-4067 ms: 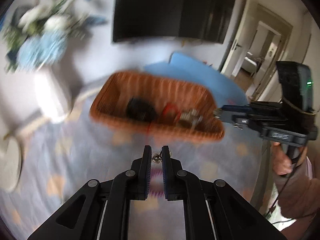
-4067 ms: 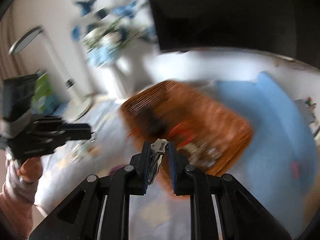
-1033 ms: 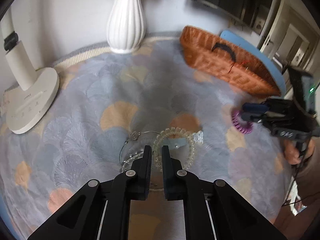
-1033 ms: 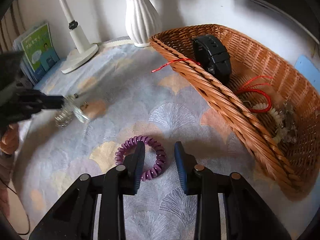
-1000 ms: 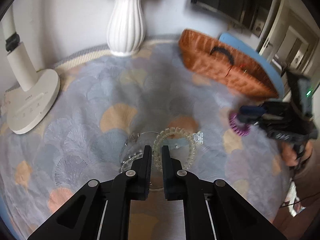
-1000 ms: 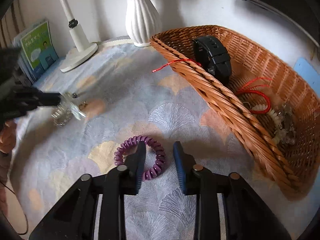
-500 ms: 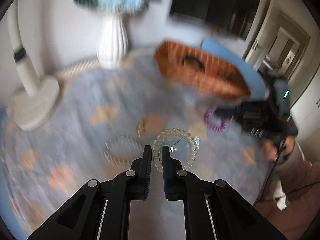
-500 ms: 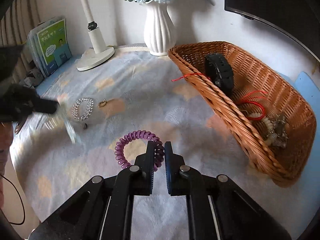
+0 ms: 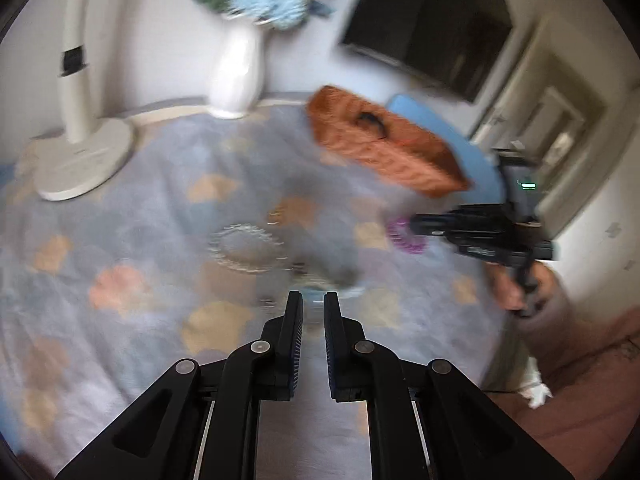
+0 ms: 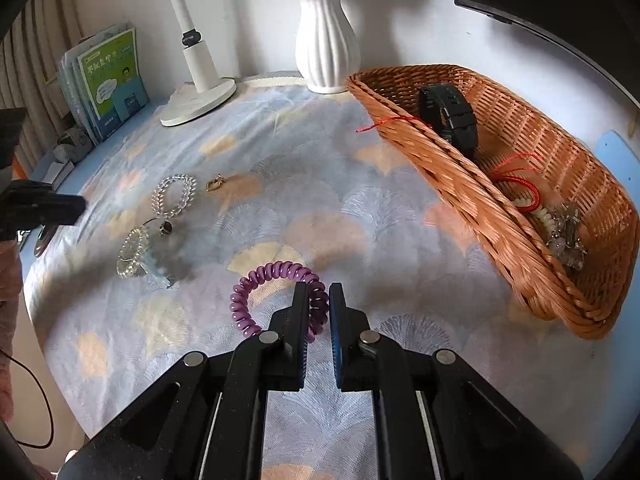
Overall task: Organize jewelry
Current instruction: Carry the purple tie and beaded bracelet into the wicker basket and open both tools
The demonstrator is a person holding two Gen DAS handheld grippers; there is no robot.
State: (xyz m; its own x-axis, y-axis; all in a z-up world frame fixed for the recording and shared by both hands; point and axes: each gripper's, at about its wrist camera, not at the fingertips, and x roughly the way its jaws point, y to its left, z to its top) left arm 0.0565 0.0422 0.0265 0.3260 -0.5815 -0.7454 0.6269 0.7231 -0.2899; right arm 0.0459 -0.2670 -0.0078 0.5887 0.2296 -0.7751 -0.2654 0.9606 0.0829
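Left wrist view, blurred: our left gripper (image 9: 313,304) hangs above the cloth (image 9: 132,216), its jaws drawn nearly together. Whether they pinch anything we cannot tell; only a faint pale smear shows just past the tips. A clear bead bracelet (image 9: 244,248) lies on the cloth ahead. Farther right we see the basket (image 9: 384,152), and our right gripper (image 9: 416,226) meets a purple coil (image 9: 404,236).

Right wrist view, sharp: our right gripper (image 10: 319,292) is pressed onto the purple coil (image 10: 256,284), pinching its near right edge while the rest of the loop lies on the cloth (image 10: 320,200). The basket (image 10: 440,184) sits to the right. It already holds a black watch (image 10: 452,116), a red cord (image 10: 516,184) and a beaded cluster (image 10: 564,232); a second red cord (image 10: 384,122) hangs over its rim. At left, loose on the cloth, we count 2 clear bead bracelets (image 10: 174,194) (image 10: 132,250), a gold clasp (image 10: 216,184) and a small dark piece (image 10: 166,227). Our left gripper (image 10: 76,208) shows at the far left edge, apart from them.

We judge the sorting partly done: several pieces are in the basket, about 5 still wait outside, and the coil looks likely to go next.
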